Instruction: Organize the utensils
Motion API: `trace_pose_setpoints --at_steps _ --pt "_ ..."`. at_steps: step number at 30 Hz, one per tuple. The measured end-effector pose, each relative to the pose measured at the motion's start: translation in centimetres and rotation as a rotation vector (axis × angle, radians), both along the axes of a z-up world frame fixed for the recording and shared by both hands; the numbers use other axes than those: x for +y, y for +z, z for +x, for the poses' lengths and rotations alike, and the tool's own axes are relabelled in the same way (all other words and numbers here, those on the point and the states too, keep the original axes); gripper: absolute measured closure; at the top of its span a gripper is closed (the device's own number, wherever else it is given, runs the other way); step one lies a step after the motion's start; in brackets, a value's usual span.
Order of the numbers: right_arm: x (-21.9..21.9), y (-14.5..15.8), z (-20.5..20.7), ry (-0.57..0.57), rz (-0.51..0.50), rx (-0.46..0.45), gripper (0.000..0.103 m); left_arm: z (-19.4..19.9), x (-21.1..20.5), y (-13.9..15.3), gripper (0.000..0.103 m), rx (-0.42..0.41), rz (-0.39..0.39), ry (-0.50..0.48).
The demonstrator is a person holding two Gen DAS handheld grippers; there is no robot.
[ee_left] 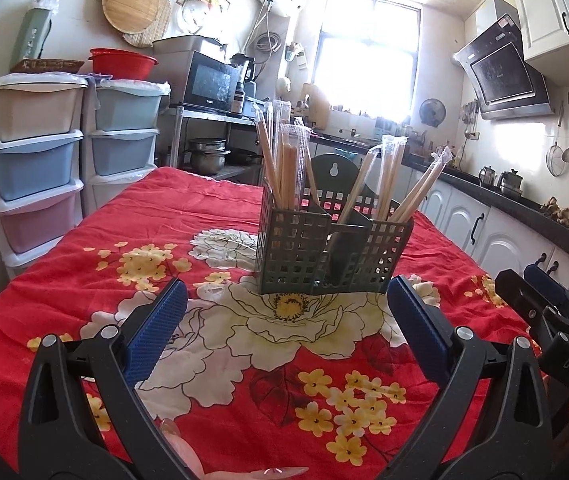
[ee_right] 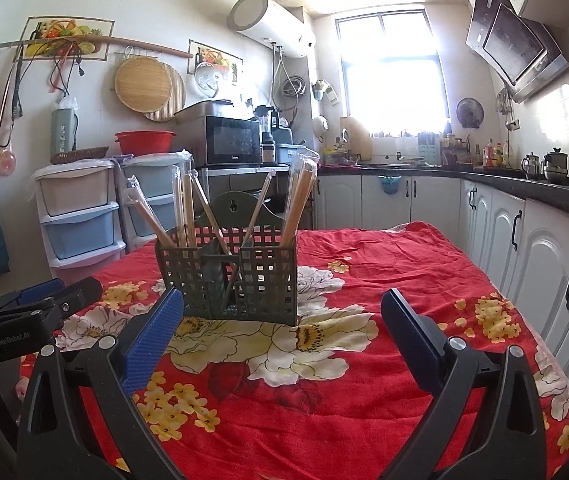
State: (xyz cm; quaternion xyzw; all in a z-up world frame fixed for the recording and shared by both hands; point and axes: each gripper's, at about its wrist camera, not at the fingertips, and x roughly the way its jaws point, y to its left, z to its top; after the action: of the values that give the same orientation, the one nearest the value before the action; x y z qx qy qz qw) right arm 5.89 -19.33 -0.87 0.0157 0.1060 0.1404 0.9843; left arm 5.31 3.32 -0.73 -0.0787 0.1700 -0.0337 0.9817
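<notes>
A dark green lattice utensil caddy [ee_left: 334, 248] stands on the red floral tablecloth [ee_left: 164, 220]; it also shows in the right wrist view [ee_right: 228, 276]. Several plastic-wrapped wooden chopstick pairs [ee_left: 284, 160] stand in its compartments, leaning outward [ee_right: 186, 208]. My left gripper [ee_left: 286, 300] is open and empty, a little in front of the caddy. My right gripper [ee_right: 282, 304] is open and empty, just in front of the caddy. The right gripper shows at the right edge of the left wrist view [ee_left: 540, 304], and the left gripper at the left edge of the right wrist view [ee_right: 44, 304].
Plastic drawer towers [ee_left: 36, 168] stand left of the table. White cabinets under a dark counter [ee_right: 544, 240] run along the right. A microwave [ee_right: 232, 140] and a red basin [ee_right: 144, 142] sit at the back left.
</notes>
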Motion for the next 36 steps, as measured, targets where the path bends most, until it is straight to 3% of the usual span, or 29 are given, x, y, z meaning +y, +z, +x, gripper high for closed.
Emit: trace_pose_setpoints --at_steps 36 --pt "0.2 -0.45 0.05 -0.001 -0.006 0.005 0.007 -0.13 0.22 -0.02 0.011 0.001 -0.001 -0.003"
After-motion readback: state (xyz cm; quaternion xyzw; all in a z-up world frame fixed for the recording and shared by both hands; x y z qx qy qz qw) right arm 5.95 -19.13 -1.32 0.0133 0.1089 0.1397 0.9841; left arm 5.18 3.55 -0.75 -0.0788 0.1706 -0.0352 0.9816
